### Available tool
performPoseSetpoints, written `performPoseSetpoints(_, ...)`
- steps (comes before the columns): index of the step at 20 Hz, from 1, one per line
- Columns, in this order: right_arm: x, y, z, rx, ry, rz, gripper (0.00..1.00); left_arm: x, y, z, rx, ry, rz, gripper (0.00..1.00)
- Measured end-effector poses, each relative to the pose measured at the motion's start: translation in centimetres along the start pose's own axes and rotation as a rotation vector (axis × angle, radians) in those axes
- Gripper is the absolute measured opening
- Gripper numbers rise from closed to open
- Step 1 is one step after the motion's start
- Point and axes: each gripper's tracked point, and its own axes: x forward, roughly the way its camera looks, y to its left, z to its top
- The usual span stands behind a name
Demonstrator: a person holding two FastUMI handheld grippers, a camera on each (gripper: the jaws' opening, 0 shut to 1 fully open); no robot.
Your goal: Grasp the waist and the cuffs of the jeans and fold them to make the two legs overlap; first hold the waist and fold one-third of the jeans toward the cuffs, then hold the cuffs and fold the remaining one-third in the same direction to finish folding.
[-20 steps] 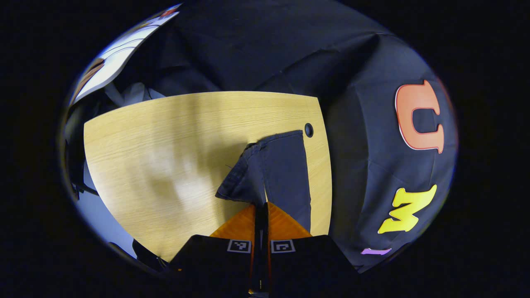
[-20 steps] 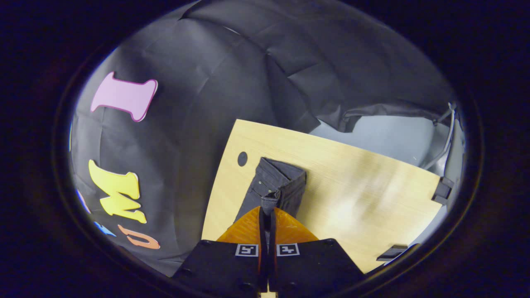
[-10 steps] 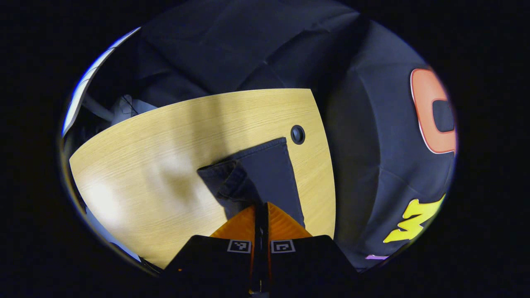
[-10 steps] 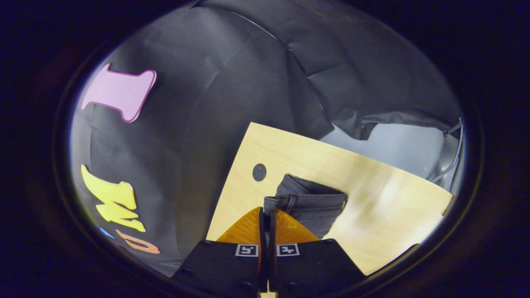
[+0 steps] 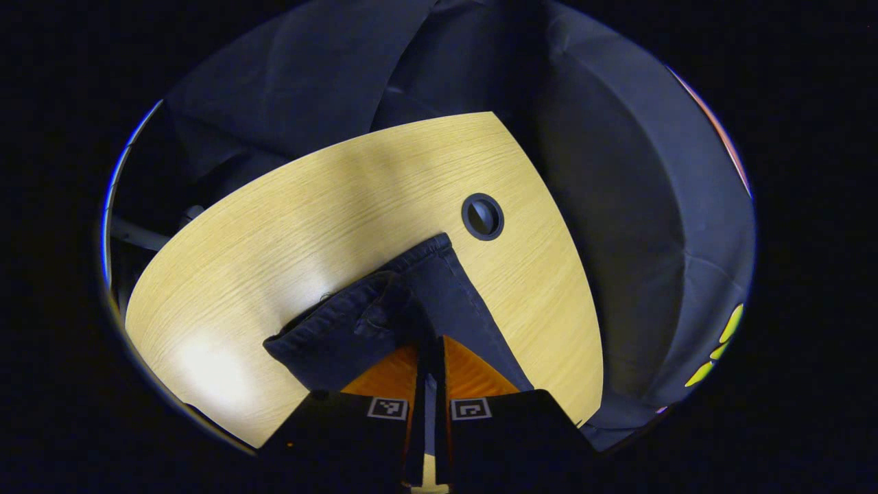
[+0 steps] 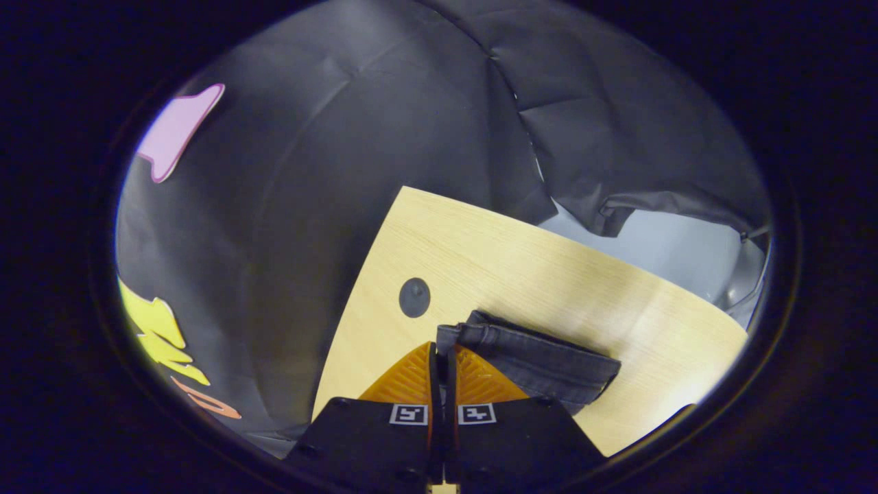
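Note:
Dark jeans point(image 5: 418, 302) lie bunched on the wooden table point(image 5: 274, 226) in the left gripper view, a stitched hem edge running up toward the round hole point(image 5: 482, 217). My left gripper point(image 5: 431, 341) is shut on this end of the denim, which drapes over its fingers. In the right gripper view the waistband end of the jeans point(image 6: 535, 357) lies low over the table point(image 6: 549, 274), folded into a thick band. My right gripper point(image 6: 442, 345) is shut on the waistband's corner near the hole point(image 6: 414, 297).
The cable hole sits close to the table's edge by the black booth wall point(image 6: 309, 171). Bare tabletop stretches away from the wall on the far side of the jeans. Pale floor point(image 6: 651, 240) shows past the table's far edge in the right gripper view.
Both grippers have come down closer to the table with the jeans still held. The denim that hung stretched between them now lies lower and spread sideways, and the hole looks larger.

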Motion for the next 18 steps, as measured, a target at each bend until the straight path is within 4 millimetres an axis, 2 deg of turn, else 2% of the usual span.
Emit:
performPoseSetpoints(3, 0.9, 0.2, -0.1, 0.029, -0.004, 0.014, 0.01, 1.1, 0.1, 0.4, 0.001, 0.011, -0.014, 0.10)
performPoseSetpoints(4, 0.9, 0.3, 0.2, 0.023, -0.009, 0.023, 0.14, 1.2, 0.0, 0.5, 0.010, 0.004, -0.018, 0.10)
performPoseSetpoints(5, 0.9, 0.5, 0.3, 0.010, -0.014, 0.025, 0.10, 1.0, -0.1, 0.7, 0.017, 0.003, -0.021, 0.23)
performPoseSetpoints(6, 0.9, 1.3, 0.0, -0.004, -0.014, 0.046, 0.19, 0.9, -0.3, 0.2, 0.038, 0.024, -0.019, 0.24)
performPoseSetpoints(7, 0.6, 2.0, -0.1, -0.023, -0.017, 0.063, 0.23, 0.5, 0.0, -0.4, 0.060, 0.045, -0.006, 0.28)
performPoseSetpoints(8, -0.3, 2.5, 0.2, -0.048, -0.027, 0.070, 0.36, 0.0, -0.4, -0.4, 0.070, 0.044, -0.020, 0.75)
performPoseSetpoints(9, -0.4, 2.8, 0.1, -0.073, -0.034, 0.074, 0.49, -0.3, -1.0, -0.2, 0.084, 0.036, -0.029, 0.63)
performPoseSetpoints(10, -1.2, 3.1, -0.2, -0.091, -0.042, 0.078, 0.63, -0.9, -1.5, -0.2, 0.107, 0.036, -0.036, 0.64)
performPoseSetpoints(11, -1.9, 3.4, -0.4, -0.107, -0.051, 0.087, 0.71, -1.8, -2.0, -0.5, 0.135, 0.036, -0.048, 0.75)
performPoseSetpoints(12, -2.9, 3.8, -0.9, -0.130, -0.059, 0.092, 0.80, -2.8, -2.7, -0.8, 0.168, 0.029, -0.064, 0.64)
performPoseSetpoints(13, -4.3, 4.0, -1.3, -0.166, -0.070, 0.100, 0.80, -4.0, -3.7, -1.2, 0.211, 0.021, -0.084, 0.64)
performPoseSetpoints(15, -7.3, 4.2, -2.3, -0.238, -0.097, 0.122, 0.81, -7.3, -5.9, -2.2, 0.330, 0.000, -0.136, 0.74)
performPoseSetpoints(16, -9.0, 4.7, -3.1, -0.279, -0.112, 0.134, 0.72, -9.1, -6.9, -2.9, 0.398, -0.021, -0.159, 0.81)
performPoseSetpoints(18, -12.6, 4.7, -4.6, -0.361, -0.150, 0.161, 0.72, -12.6, -7.5, -5.5, 0.526, -0.054, -0.205, 0.82)
